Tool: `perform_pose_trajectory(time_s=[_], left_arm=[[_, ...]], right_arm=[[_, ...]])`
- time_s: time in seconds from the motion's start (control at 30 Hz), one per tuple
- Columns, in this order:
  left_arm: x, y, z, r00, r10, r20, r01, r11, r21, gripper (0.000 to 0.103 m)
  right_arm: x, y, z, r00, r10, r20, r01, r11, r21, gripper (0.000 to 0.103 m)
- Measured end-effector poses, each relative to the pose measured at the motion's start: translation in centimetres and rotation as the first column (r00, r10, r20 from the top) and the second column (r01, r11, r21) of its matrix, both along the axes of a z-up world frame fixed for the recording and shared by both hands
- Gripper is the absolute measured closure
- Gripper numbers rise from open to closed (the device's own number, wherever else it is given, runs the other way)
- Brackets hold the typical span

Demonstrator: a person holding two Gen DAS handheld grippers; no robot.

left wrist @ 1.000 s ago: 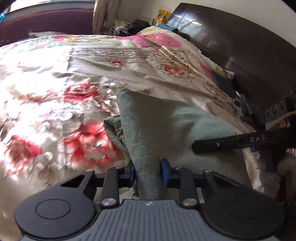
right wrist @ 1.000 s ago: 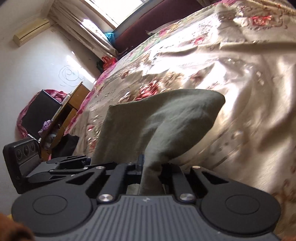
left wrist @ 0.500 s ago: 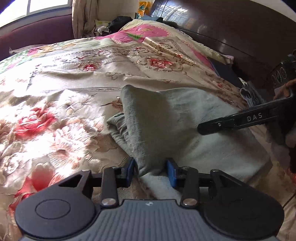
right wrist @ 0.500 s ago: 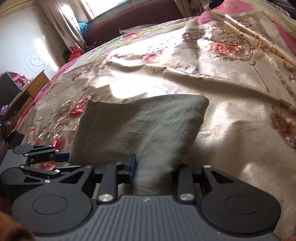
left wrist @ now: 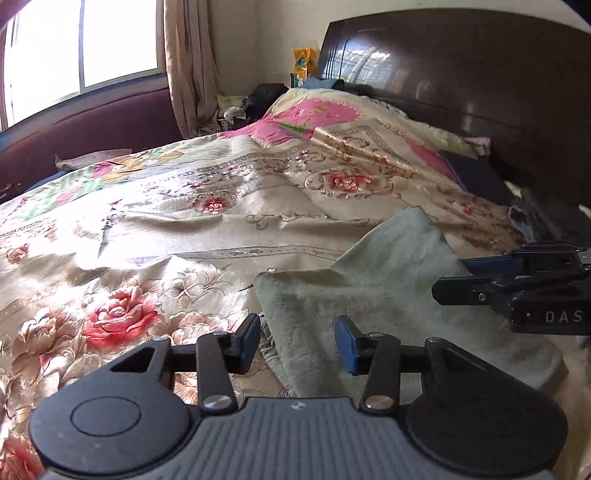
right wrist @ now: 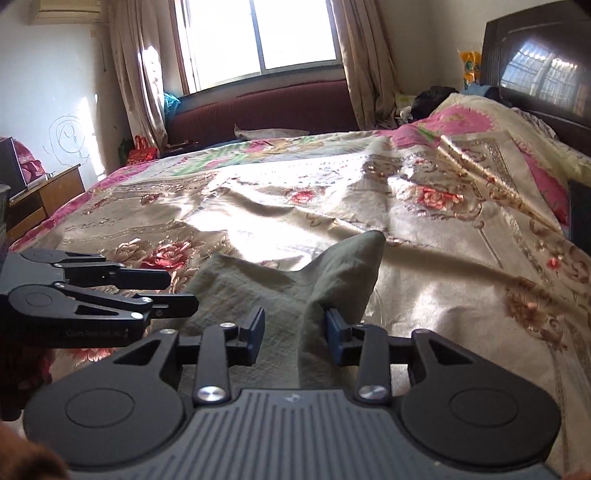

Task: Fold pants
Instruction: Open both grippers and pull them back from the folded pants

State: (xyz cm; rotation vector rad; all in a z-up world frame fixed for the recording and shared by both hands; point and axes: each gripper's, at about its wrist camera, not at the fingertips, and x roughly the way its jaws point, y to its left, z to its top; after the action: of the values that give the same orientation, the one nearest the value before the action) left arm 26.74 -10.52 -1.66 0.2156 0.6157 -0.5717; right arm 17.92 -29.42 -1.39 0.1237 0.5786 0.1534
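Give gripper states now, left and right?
Left gripper: open, pants lying loose between its fingers.
Right gripper: open, holding nothing.

Home bedroom: big bed w/ floral bedspread (right wrist: pixel 258 221), dark wood headboard (left wrist: pixel 480 92), curtained window (right wrist: pixel 258 33), wall AC unit (right wrist: pixel 66 11), wooden side cabinet (right wrist: pixel 48 192).

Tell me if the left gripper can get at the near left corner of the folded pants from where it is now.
Probably yes. The left gripper is open, its blue pads straddling the near edge of the pants lying on the bedspread. Nothing sits between them; the right gripper is off to the side.
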Motion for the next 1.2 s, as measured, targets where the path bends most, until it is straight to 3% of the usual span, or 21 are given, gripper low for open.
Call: perform_pose_trajectory(time_s=[0.1,0.2,0.3,0.37,0.5,0.6,0.8,0.9,1.0,1.2], left_arm=[[0.9,-1.2,-2.6,0.999,0.016,-0.036,-0.013,0.995,0.096,0.042],[1.1,-0.2,-2.6,0.997,0.051,-0.061,-0.046,0.996,0.072,0.041],[0.7,0.6,-1.6,0.994,0.100,-0.046,-0.098,0.994,0.047,0.041],[0.4,0.5,-1.1,0.992,0.120,-0.041,-0.119,0.992,0.031,0.041],[0.2,-0.4,-1.2,0.992,0.112,-0.060,-0.109,0.993,0.052,0.041],[-0.3,-0.2,-1.0,0.991,0.099,-0.091,-0.097,0.995,0.028,0.041],[-1.6,-1.7,-0.8,0.996,0.073,-0.044,-0.068,0.992,0.110,0.041],[-2.4,-1.7,-0.1,0.996,0.082,-0.046,-0.077,0.993,0.094,0.041],[-3.8,-1.5,0.8,0.993,0.116,-0.039,-0.112,0.989,0.092,0.040],[-8.0,-0.4,2.7,0.988,0.155,-0.010,-0.154,0.986,0.070,0.024]], right_arm=[[1.1,-1.0,-2.0,0.994,-0.071,-0.078,0.066,0.996,-0.057,0.065],[0.3,-4.0,-1.9,0.984,-0.141,-0.105,0.145,0.989,0.031,0.067],[-1.1,-4.5,-0.5,0.981,-0.189,-0.040,0.189,0.982,-0.002,0.066],[-1.6,-3.7,0.3,0.986,-0.167,0.006,0.167,0.986,-0.002,0.065],[-1.0,-2.1,0.2,0.993,-0.117,-0.016,0.117,0.993,-0.013,0.067],[-1.3,-2.3,-0.1,0.994,-0.099,-0.036,0.100,0.995,0.006,0.065],[-1.9,-2.4,0.0,0.993,-0.102,-0.065,0.107,0.992,0.069,0.063],[-3.1,-0.4,0.8,0.996,-0.084,-0.037,0.085,0.996,0.022,0.063],[-4.5,1.0,1.2,0.997,-0.070,-0.042,0.071,0.997,0.039,0.065],[-8.4,3.0,2.2,0.995,-0.092,-0.043,0.096,0.992,0.081,0.064]])
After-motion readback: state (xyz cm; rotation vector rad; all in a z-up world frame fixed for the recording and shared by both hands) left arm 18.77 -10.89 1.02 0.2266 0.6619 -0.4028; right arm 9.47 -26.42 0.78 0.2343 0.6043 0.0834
